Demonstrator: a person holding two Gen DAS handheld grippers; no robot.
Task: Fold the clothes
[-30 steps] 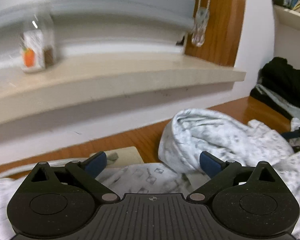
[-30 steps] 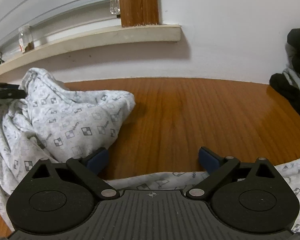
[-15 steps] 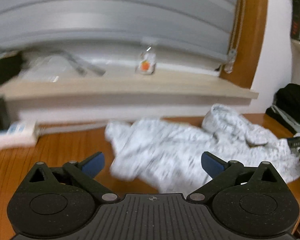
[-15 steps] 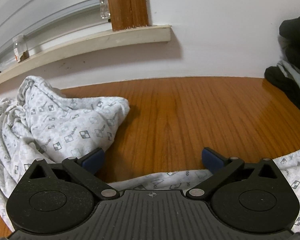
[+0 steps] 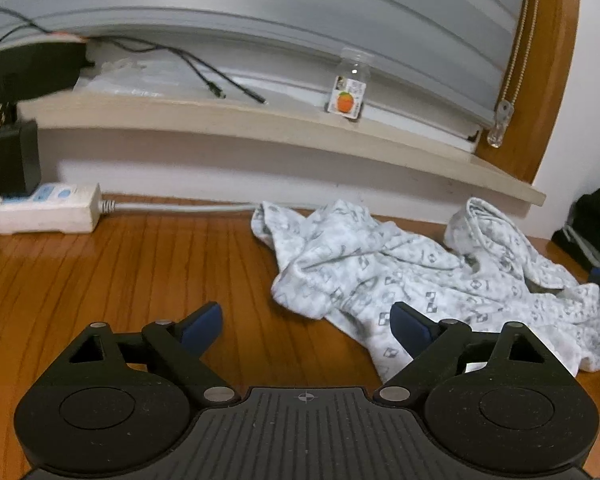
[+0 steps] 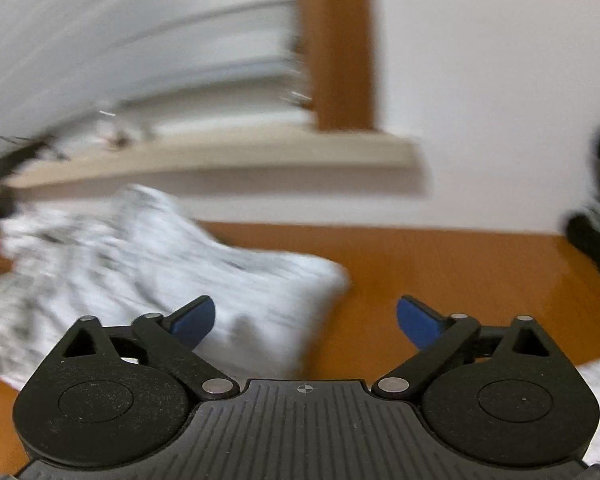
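The patterned garment [image 5: 416, 276] is lying crumpled on the wooden table [image 5: 120, 264], sprawling ahead-right of the left gripper [image 5: 306, 320] and ahead-left of the right gripper [image 6: 306, 318]; both are gaping wide, gripping nothing; its nearest hem is sitting beside the left gripper.

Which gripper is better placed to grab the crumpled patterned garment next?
Probably the left gripper: open, its right finger already over the patterned garment edge, view sharp. The right gripper is open too, but its view is motion-blurred.
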